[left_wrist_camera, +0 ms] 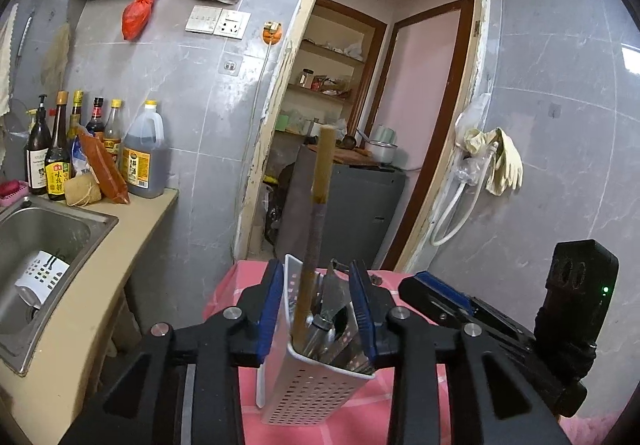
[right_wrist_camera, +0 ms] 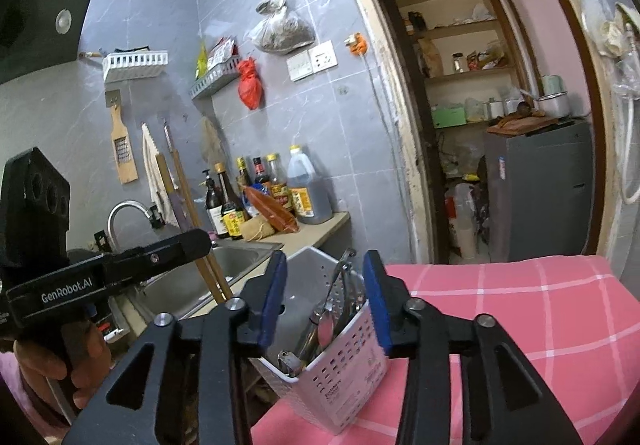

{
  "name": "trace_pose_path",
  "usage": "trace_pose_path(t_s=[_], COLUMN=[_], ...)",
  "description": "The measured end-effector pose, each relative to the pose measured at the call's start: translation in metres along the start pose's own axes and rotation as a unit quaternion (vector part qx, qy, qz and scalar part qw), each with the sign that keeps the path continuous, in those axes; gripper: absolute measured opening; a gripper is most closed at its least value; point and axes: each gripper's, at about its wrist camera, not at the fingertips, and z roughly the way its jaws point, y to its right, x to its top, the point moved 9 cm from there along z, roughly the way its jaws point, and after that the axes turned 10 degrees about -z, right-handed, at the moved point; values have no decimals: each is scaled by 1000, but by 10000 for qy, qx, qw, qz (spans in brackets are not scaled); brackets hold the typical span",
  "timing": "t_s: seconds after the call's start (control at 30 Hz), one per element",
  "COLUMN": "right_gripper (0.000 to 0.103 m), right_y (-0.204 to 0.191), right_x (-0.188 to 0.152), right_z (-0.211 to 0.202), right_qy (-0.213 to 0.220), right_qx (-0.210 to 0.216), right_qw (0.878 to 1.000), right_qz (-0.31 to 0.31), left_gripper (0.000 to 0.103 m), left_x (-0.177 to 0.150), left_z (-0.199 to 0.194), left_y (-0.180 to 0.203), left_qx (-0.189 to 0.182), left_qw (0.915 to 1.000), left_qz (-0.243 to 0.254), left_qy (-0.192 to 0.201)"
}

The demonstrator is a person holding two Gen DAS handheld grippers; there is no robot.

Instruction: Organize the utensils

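Observation:
A white perforated utensil holder (left_wrist_camera: 316,373) stands on the pink checked tablecloth (left_wrist_camera: 248,405). It holds several metal utensils (left_wrist_camera: 330,305) and a long wooden-handled tool (left_wrist_camera: 320,181). My left gripper (left_wrist_camera: 318,309) is shut on the holder, its blue pads against both side walls. In the right wrist view the holder (right_wrist_camera: 344,357) with its metal utensils (right_wrist_camera: 328,309) sits between the open fingers of my right gripper (right_wrist_camera: 326,305), which do not touch it. The wooden handles (right_wrist_camera: 192,205) rise behind the left gripper's body (right_wrist_camera: 100,277).
A steel sink (left_wrist_camera: 48,241) with a second white holder (left_wrist_camera: 40,277) lies to the left. Sauce bottles (left_wrist_camera: 96,149) stand on the counter (left_wrist_camera: 132,221). A doorway (left_wrist_camera: 380,117) with a grey cabinet (left_wrist_camera: 348,205) is behind the table. Tiled walls surround.

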Motion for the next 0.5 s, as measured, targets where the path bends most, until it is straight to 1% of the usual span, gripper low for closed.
trace_pose_path(t_s=[0.03, 0.1, 0.17, 0.2, 0.27, 0.4, 0.47, 0.5], right_gripper=[41, 45, 52, 53, 58, 65, 69, 73], right_y=[1, 4, 9, 11, 15, 25, 29, 31], right_x=[2, 5, 9, 10, 12, 16, 17, 17], right_z=[-3, -12, -21, -25, -33, -52, -62, -67], right_qy=[9, 19, 52, 66, 67, 75, 47, 34], right_qx=[-57, -187, -315, -367, -497, -719, -815, -873], right_qw=[10000, 9998, 9995, 9993, 9987, 9973, 9965, 9960], right_qz=[7, 28, 49, 61, 84, 146, 166, 161], left_gripper=[34, 40, 48, 50, 59, 66, 74, 76], left_x=[0, 0, 0, 1, 3, 2, 1, 0], left_z=[-1, -3, -7, -10, -14, -23, -28, -31], left_y=[1, 3, 6, 7, 9, 20, 25, 28], left_qx=[19, 44, 66, 88, 133, 214, 263, 282], left_qw=[10000, 10000, 10000, 9999, 9998, 9994, 9991, 9990], left_qz=[2, -1, -15, -9, 24, 164, 203, 208], left_qy=[-1, 2, 49, 85, 154, 231, 257, 269])
